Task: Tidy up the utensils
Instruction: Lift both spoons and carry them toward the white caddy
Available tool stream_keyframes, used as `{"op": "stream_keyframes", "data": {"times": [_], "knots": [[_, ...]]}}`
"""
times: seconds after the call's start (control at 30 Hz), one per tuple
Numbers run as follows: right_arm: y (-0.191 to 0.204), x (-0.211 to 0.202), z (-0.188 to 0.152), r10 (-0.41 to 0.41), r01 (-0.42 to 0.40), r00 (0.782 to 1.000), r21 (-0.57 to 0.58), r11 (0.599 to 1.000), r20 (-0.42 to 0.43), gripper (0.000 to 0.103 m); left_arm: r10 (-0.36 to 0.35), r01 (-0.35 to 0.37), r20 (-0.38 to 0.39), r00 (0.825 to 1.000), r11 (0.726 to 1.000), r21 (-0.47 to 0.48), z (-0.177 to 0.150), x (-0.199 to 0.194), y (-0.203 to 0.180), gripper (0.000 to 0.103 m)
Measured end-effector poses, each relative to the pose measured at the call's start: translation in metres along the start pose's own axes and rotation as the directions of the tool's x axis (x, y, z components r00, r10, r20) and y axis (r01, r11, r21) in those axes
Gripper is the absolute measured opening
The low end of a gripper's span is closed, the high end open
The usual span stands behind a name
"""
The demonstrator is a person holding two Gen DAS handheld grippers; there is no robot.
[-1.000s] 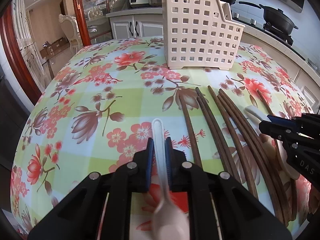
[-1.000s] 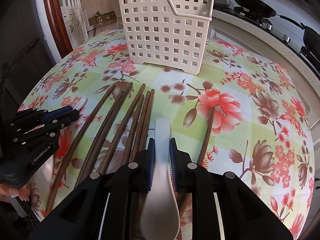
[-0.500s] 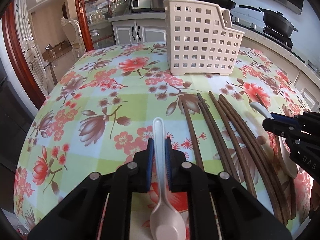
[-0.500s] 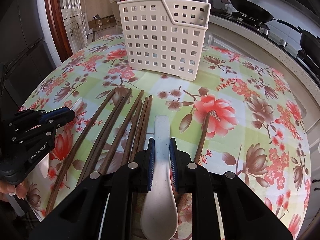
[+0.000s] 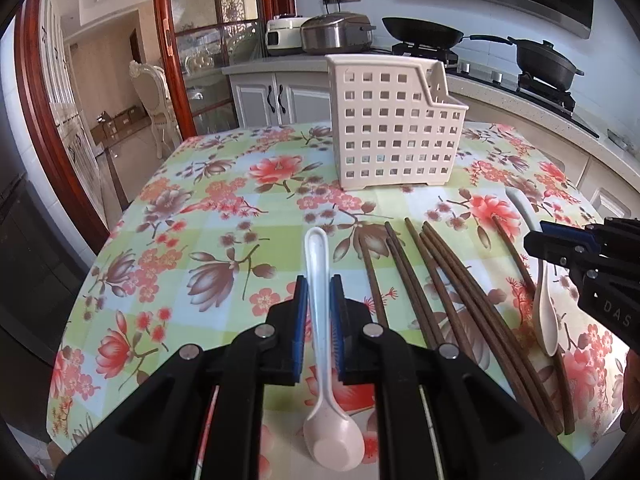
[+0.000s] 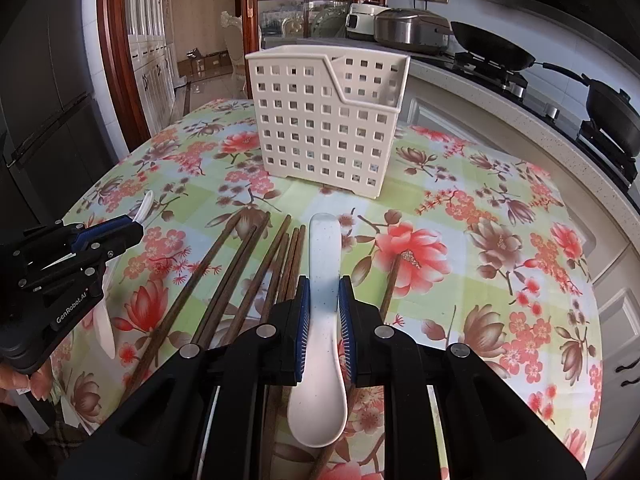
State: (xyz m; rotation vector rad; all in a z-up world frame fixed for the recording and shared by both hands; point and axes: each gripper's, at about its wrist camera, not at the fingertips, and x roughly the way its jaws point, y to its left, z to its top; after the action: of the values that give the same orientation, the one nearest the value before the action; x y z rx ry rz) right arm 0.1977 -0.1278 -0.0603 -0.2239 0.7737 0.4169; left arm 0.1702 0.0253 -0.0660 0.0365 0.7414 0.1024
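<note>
My left gripper is shut on a slim white plastic spoon, handle forward and bowl near the camera, held above the floral tablecloth. My right gripper is shut on a wider white ceramic spoon, held the same way. A cream perforated basket stands upright at the far side of the table, also seen as the basket straight ahead of the right gripper. Several dark wooden chopsticks lie between the two grippers. Each gripper shows in the other's view: the right gripper and the left gripper.
One lone chopstick lies right of the main bundle. A counter behind the table holds rice cookers; a stove with dark pans runs along the right. A doorway opens at the left. Fingers of a hand show at the lower left.
Both grippers have risen with their spoons still held. The views have tilted up, so the basket and counter now sit lower in the frames.
</note>
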Motion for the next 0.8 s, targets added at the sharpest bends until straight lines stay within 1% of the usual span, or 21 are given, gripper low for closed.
{"op": "stream_keyframes", "data": {"times": [0.27, 0.43, 0.6, 0.8], "knots": [[0.001, -0.011, 0.000, -0.005, 0.004, 0.999, 0.002, 1.000, 0.036, 0.017, -0.008, 0.008, 0.036, 0.999, 1.000, 0.007, 0.001, -0.017, -0.002, 0.011], [-0.001, -0.014, -0.001, -0.016, 0.016, 0.999, 0.003, 1.000, 0.046, 0.017, -0.061, 0.062, 0.044, 0.997, 0.998, -0.017, 0.003, -0.021, 0.004, 0.011], [-0.002, -0.025, -0.001, -0.023, 0.023, 0.997, 0.002, 1.000, 0.072, 0.017, -0.109, 0.111, 0.082, 0.991, 0.993, -0.024, 0.005, -0.033, 0.012, 0.011], [-0.001, -0.033, -0.002, -0.019, 0.019, 0.996, -0.004, 1.000, 0.090, 0.017, -0.124, 0.127, 0.105, 0.987, 0.992, -0.023, 0.005, -0.042, 0.012, 0.011]]}}
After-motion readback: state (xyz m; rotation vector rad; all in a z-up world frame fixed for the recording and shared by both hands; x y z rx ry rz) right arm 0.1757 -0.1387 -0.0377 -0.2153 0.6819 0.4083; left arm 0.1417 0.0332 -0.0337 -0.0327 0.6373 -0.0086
